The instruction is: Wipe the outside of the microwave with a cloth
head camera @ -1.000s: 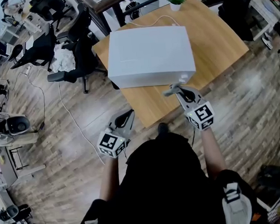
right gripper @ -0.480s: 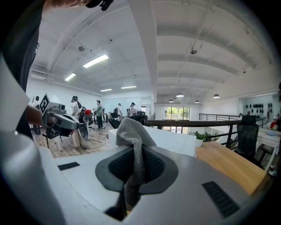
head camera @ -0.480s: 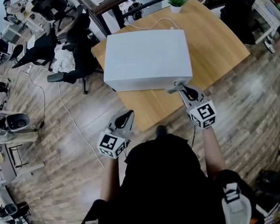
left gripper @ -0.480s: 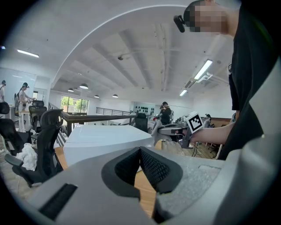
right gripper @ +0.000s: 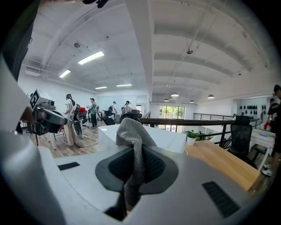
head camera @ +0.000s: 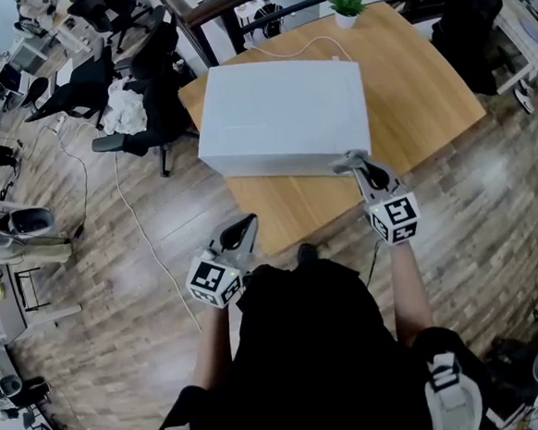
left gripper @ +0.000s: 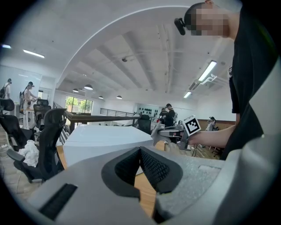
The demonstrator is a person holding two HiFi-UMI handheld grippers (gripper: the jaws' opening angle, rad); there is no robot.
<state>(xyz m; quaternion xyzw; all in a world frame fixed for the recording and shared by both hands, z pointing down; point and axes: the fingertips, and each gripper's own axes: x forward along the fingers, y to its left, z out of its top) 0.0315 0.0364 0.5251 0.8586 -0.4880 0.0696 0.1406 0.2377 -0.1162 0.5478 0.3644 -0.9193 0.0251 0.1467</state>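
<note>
Microwave (head camera: 284, 106), a plain white box, sits on the wooden counter (head camera: 417, 86) toward its left corner, leaving the near corner and the whole right side of the counter bare. Your right claw (head camera: 358, 167) is clamped on the grey cloth (head camera: 343, 165). In the right gripper view the cloth is pinched between the two dark pads, with a bunched fold standing up above them and a tail hanging down below. You are holding that cloth at the microwave's near right corner, low on the front face, and it looks to be touching the white casing there.

Your left claw (head camera: 242, 228) has its jaws together with nothing between them. The left gripper view shows the ribbed pads meeting at their tips. It hangs just off the counter's near left edge, over the wooden floor (head camera: 116, 268) and well apart from the microwave.

At the counter's far corner stands a small potted plant (head camera: 346, 8). A white cable (head camera: 297, 42) runs across the counter behind the microwave. A black office chair (head camera: 162, 88) stands beside the counter's left corner.
</note>
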